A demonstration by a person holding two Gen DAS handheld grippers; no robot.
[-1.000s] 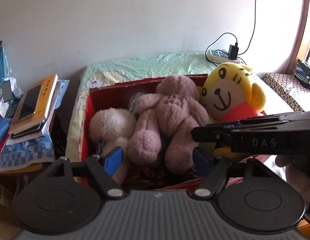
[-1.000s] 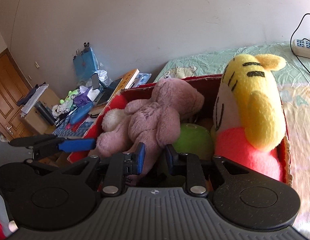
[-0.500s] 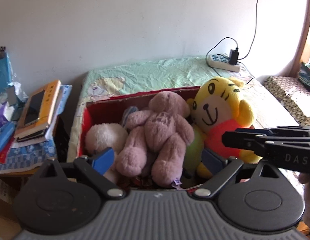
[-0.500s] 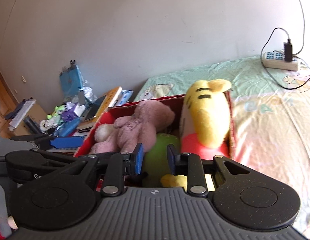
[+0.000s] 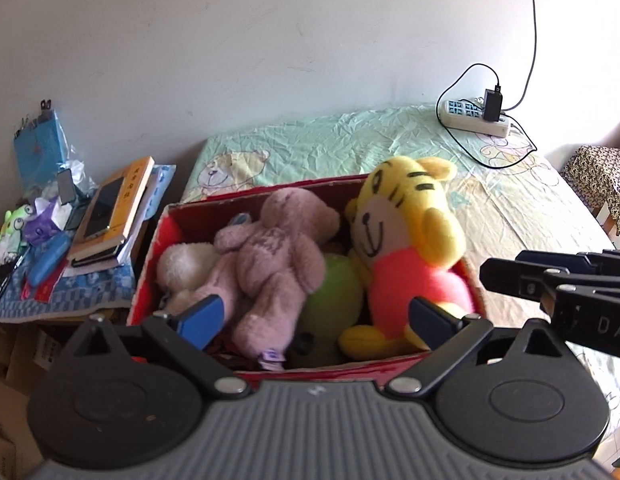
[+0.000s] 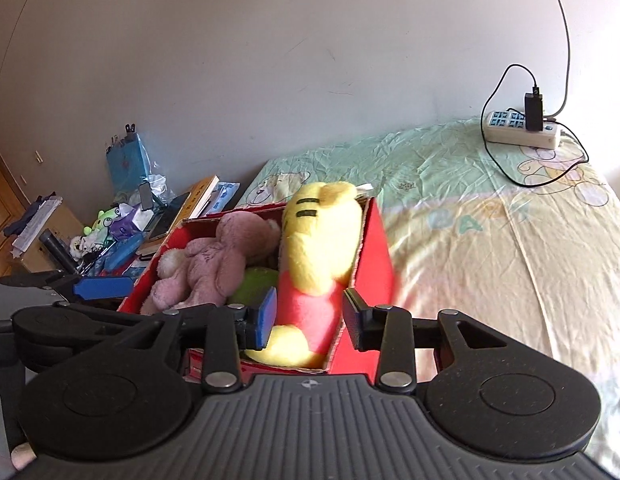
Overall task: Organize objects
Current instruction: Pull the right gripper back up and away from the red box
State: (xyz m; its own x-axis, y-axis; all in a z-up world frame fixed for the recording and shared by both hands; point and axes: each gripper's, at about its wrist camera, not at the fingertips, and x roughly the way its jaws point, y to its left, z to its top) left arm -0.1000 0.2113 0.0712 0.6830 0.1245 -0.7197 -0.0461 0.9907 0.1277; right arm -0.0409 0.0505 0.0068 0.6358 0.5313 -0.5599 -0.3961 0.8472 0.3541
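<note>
A red cardboard box [image 5: 157, 240] [image 6: 374, 256] stands on the bed and holds a yellow tiger plush [image 5: 410, 248] [image 6: 322, 240], a pink bear [image 5: 277, 248] [image 6: 213, 260], a white plush [image 5: 181, 264] and a green plush [image 5: 334, 300] [image 6: 253, 284]. My left gripper [image 5: 314, 320] hangs above the box's near side, its jaws opening wide with nothing pressed between them. My right gripper [image 6: 310, 316] is above the box's near right corner, its jaws opening, its pads clear of the tiger plush. In the left wrist view the right gripper's black body [image 5: 558, 280] comes in from the right.
A low stand at the left carries books [image 5: 113, 208], a phone, a blue bag [image 5: 41, 152] and small toys [image 6: 109, 220]. A power strip [image 5: 474, 118] [image 6: 522, 128] with cables lies at the bed's far end by the wall. The bed sheet [image 6: 490, 248] spreads to the right.
Both grippers pulled back and up from the box, so the toys look smaller. The left jaws spread much wider; the right jaws went from nearly shut to partly open.
</note>
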